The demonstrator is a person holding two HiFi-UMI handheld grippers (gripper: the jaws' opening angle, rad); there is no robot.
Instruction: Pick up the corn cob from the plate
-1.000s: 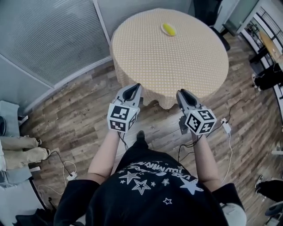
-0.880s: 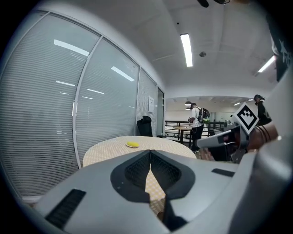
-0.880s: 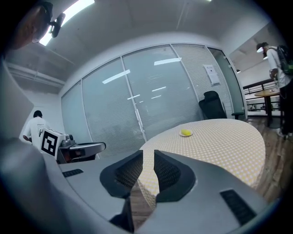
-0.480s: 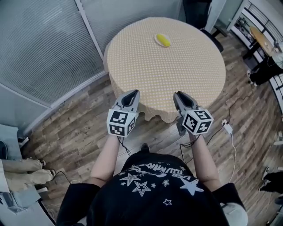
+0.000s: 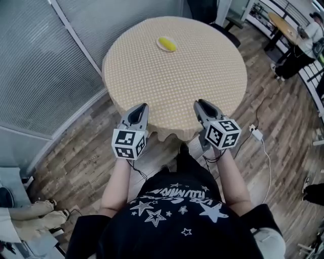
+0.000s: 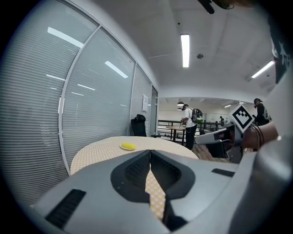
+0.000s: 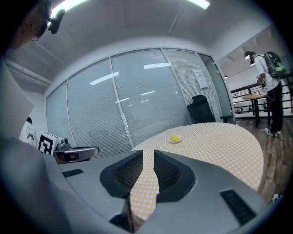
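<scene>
The yellow corn cob [image 5: 167, 44] lies on a small white plate [image 5: 160, 46] at the far side of a round table [image 5: 177, 86] with a yellow checked cloth. My left gripper [image 5: 139, 109] and right gripper [image 5: 199, 103] are held side by side at the table's near edge, both shut and with nothing in them. In the left gripper view the left gripper [image 6: 149, 153] points at the table, and the corn cob [image 6: 128, 146] lies far ahead, a little left of the jaws. The right gripper [image 7: 149, 153] has the corn cob [image 7: 174, 138] ahead to its right.
A glass partition with blinds [image 5: 50, 60] runs close along the table's left. A dark office chair [image 5: 212, 15] stands behind the table. Cables and a power strip [image 5: 255, 134] lie on the wooden floor at the right. People stand at another table [image 5: 293, 35] at the far right.
Both grippers have moved forward together towards the table. The view has swung, so the table and corn cob sit further left. Both stay shut.
</scene>
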